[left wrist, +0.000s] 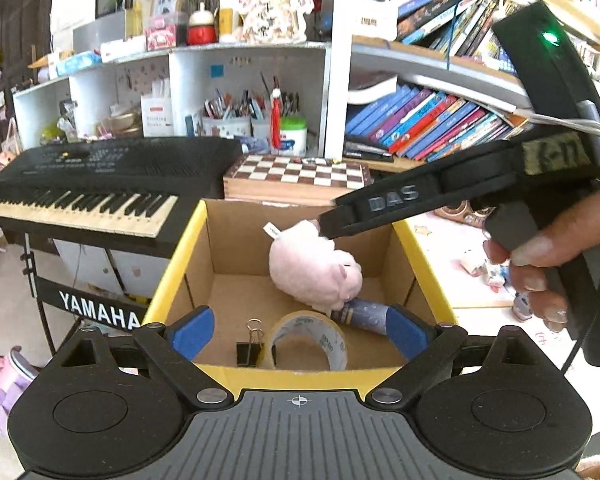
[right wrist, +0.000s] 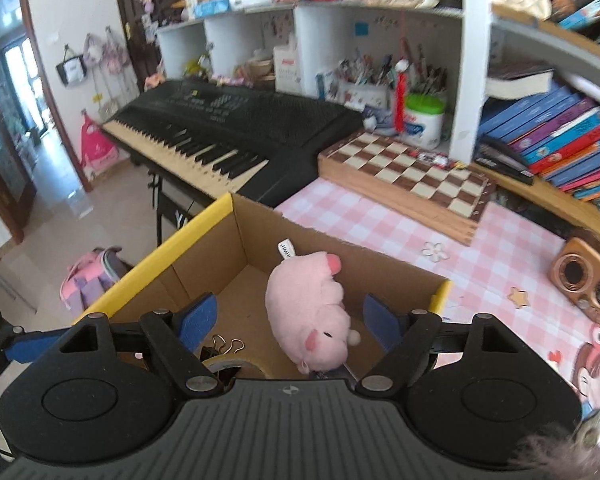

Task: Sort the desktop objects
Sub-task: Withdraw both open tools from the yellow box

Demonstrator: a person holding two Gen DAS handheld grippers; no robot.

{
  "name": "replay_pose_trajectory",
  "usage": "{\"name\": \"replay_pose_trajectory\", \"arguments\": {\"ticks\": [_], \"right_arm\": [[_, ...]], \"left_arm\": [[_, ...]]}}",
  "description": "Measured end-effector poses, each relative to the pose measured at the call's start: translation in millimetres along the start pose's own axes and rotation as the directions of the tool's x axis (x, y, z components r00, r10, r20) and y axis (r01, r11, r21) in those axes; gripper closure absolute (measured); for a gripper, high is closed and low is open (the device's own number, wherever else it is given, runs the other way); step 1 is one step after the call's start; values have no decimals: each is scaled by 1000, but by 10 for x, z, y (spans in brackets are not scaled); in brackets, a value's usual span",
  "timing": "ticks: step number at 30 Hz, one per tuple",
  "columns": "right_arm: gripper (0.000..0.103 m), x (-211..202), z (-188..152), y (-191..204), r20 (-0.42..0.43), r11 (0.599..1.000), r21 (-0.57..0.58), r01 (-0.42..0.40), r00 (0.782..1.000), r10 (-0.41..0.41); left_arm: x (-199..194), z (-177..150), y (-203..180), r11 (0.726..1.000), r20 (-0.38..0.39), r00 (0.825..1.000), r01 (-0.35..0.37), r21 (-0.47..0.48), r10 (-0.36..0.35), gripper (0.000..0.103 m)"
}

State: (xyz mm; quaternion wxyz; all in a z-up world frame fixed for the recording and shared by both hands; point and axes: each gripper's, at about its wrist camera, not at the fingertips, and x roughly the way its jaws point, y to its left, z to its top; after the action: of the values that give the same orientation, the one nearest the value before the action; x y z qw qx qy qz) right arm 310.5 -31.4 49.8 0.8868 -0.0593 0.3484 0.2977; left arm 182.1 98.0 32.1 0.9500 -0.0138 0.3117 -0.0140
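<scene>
Left gripper: jaws spread wide, blue pads clear of any contact, pointing obliquely downward.
Right gripper: jaws apart, blue pads pressing on nothing, tilted downward.
Right hand: seen from the left wrist camera, fingers curled around the black grip, reaching in from the right.
</scene>
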Motion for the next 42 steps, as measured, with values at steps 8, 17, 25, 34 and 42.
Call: {"name": "replay_pose_trajectory", "arguments": {"ticks": [8,17,25,34,42], "right_arm": [[24,-700,-315,-64,119,989,88,118,985,-128],[24,-1374,-875,-67,177,955,192,225,949,-260],[24,-1763,-1395,107,189,924,262,279,924,-333],[24,-1947,-1848,450,181,912,269,309,914,-363],[24,-1932,-2157,711,153,914,254,315,920,-360]], "left_arm": [[-451,-118,81,1000,56,998,-8,10,7,7],[-861,-295,140,1000,101,995,-18,6,17,6],[-1110,-505,122,1000,115,993,-13,-4,13,3],[-1247,-740,69,1000,107,994,-5,-12,6,3],[-1338,-948,7,1000,96,995,-19,-17,21,3]]}}
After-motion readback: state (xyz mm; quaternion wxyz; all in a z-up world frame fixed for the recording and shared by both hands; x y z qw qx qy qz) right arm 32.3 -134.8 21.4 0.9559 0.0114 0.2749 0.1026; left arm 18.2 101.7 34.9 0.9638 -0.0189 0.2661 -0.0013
